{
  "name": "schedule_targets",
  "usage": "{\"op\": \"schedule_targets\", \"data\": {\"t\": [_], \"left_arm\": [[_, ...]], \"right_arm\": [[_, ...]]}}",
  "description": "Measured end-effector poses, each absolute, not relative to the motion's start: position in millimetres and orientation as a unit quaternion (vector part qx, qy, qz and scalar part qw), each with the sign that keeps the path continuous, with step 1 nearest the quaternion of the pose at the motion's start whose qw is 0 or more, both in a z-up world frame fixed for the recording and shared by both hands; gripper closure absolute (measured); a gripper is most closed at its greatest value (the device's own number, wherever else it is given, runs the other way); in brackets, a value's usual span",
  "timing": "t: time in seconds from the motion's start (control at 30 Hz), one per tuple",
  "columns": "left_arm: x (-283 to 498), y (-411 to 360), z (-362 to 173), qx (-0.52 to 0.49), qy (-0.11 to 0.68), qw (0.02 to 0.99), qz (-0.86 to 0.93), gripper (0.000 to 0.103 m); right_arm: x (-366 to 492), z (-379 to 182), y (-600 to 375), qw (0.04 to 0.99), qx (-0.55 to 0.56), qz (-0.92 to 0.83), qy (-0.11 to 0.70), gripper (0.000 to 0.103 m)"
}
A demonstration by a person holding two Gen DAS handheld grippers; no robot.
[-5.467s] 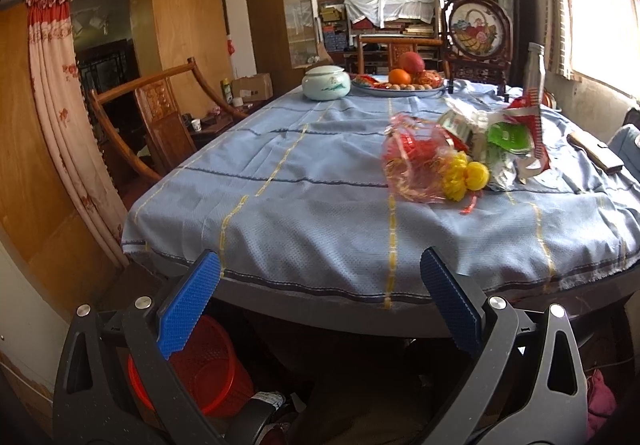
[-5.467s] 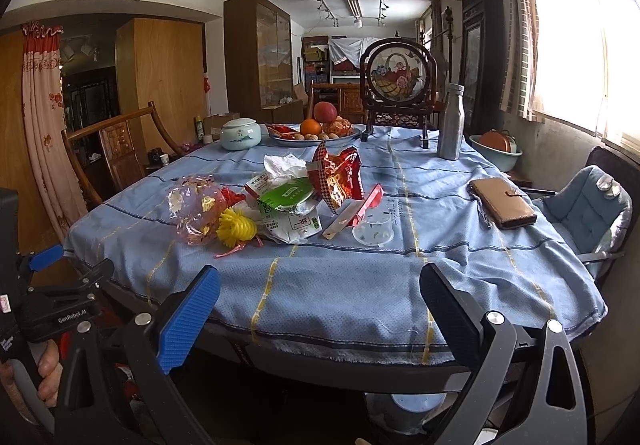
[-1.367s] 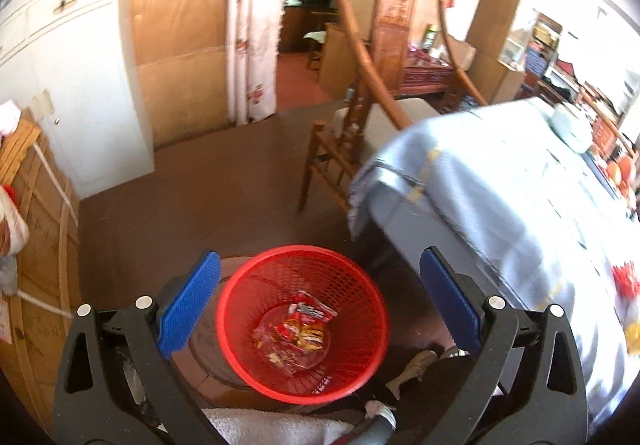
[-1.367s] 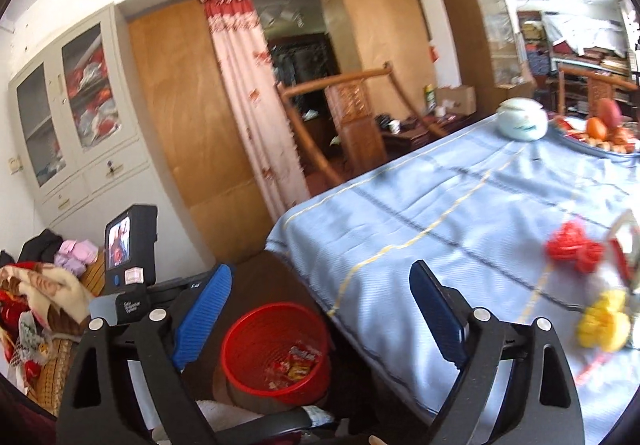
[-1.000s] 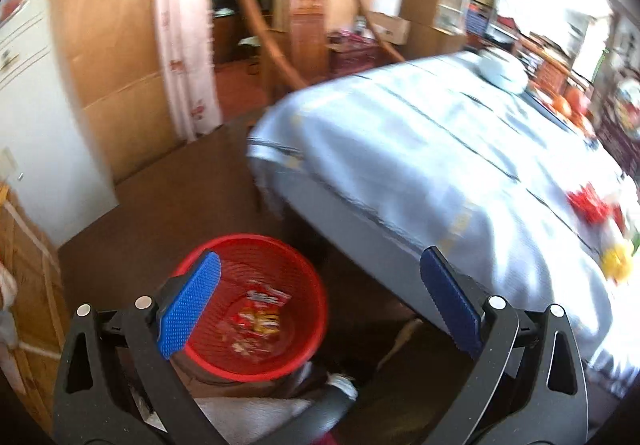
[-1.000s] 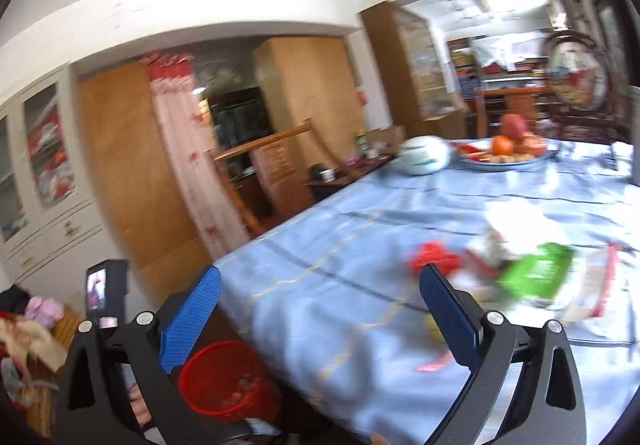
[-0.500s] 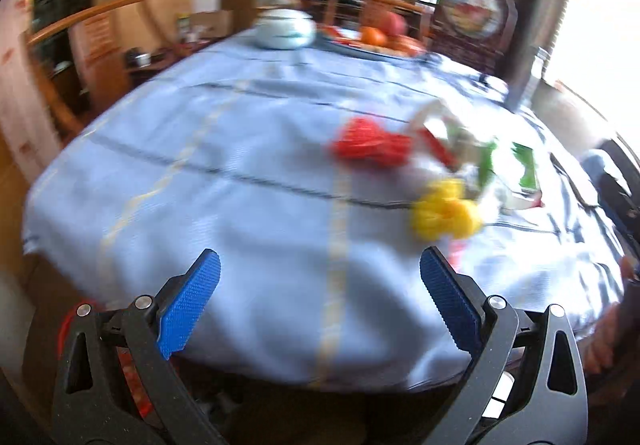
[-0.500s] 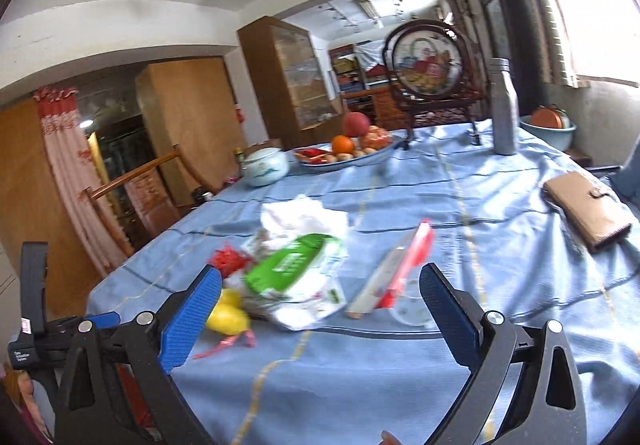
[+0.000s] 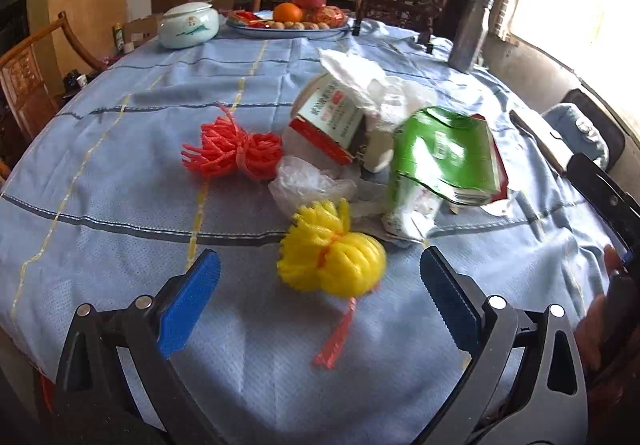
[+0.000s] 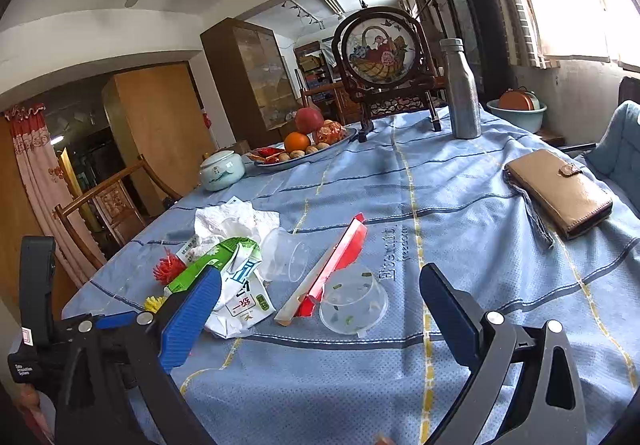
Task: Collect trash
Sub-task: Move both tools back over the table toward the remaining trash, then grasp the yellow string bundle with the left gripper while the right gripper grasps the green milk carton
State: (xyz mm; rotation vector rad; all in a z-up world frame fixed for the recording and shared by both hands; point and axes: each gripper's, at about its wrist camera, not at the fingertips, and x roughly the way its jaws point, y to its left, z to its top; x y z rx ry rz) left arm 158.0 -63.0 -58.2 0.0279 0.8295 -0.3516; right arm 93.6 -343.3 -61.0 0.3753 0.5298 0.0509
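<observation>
Both hand-held grippers, left [image 9: 316, 281] and right [image 10: 320, 301], gaped empty; the yellow net [image 9: 332, 245] near the desk's [image 9: 120, 125] front edge might squash, slipping free when pinched.

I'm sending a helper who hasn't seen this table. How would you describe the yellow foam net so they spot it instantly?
On the blue tablecloth, find the trash pile near the front edge. The yellow foam net lies at its near end, right ahead of the open left gripper. It is the only bright yellow piece, tied into a tuft; the red foam net lies farther back.
</observation>
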Motion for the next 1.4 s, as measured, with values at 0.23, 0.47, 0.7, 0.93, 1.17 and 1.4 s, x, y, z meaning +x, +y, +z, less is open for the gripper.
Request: {"op": "schedule_targets", "data": {"t": [0.23,0.47,0.7,0.93,1.17,1.4], "left_arm": [[155.6,-33.5,-56.4,-0.003,0.377,0.914,-0.150,0.042],[138.2,-8.3,-50.2,-0.010,0.346,0.928,-0.139,0.046],[140.2,16.1,-54.7,-0.036,0.353,0.926,-0.129,0.044],[140.2,11.6,-64.6,-0.028,0.358,0.924,-0.135,0.031],[146.0,25.3,-65.7,-0.057,0.359,0.920,-0.147,0.030],[147.5,18.1,-60.8,-0.051,0.349,0.922,-0.160,0.032]], "right_arm": [[98.6,-65.9,-343.6,0.943,0.196,0.035,0.268,0.005],[96.7,-63.6,-328.9,0.943,0.188,0.053,0.270,0.005],[107.5,-59.3,-273.3,0.930,0.165,0.136,0.299,0.005],[143.3,-65.3,-245.3,0.892,0.213,0.176,0.357,0.005],[173.5,-63.3,-246.4,0.881,0.263,0.154,0.361,0.006],[180.3,-68.1,-255.5,0.879,0.273,0.159,0.357,0.069]]}}
